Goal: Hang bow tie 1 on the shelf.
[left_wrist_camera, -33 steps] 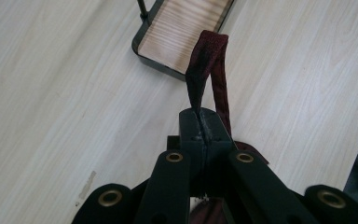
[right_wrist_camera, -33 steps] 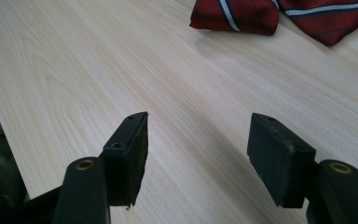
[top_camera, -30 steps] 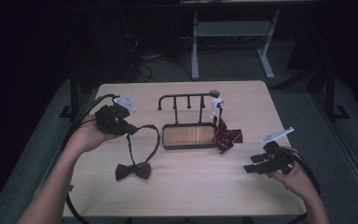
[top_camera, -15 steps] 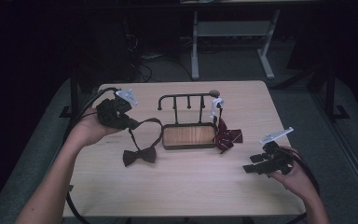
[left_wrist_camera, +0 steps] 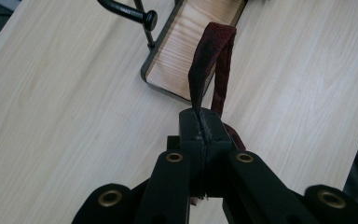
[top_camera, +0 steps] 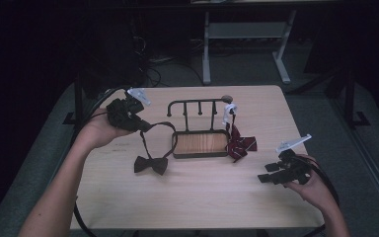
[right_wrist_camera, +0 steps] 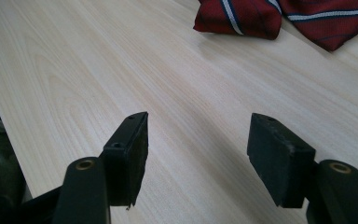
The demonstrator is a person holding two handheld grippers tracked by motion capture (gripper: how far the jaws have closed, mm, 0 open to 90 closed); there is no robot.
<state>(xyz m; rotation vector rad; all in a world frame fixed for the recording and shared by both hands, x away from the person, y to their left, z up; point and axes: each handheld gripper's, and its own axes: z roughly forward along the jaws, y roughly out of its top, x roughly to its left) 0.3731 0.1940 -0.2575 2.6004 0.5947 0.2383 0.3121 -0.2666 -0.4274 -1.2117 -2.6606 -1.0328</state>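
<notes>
My left gripper (top_camera: 147,126) is shut on the strap (left_wrist_camera: 209,60) of a dark maroon bow tie (top_camera: 150,164). The bow hangs down to the table, left of the rack. In the left gripper view the jaws (left_wrist_camera: 204,126) pinch the strap loop, which rises toward the wooden tray (left_wrist_camera: 191,42). The black rack (top_camera: 197,102) stands on that tray (top_camera: 200,155) at mid table. A red striped bow tie (top_camera: 239,144) hangs from the rack's right end and rests on the table, also in the right gripper view (right_wrist_camera: 242,16). My right gripper (top_camera: 270,174) (right_wrist_camera: 198,149) is open and holds nothing, low over the table's right front.
The light wooden table (top_camera: 197,197) has bare surface in front of the rack. A black cable (top_camera: 86,123) trails off the left edge. A white desk frame (top_camera: 242,34) stands on the dark floor behind.
The left gripper has lifted and carried the dark bow tie to the right, closer to the rack. The right gripper has stayed in place, open.
</notes>
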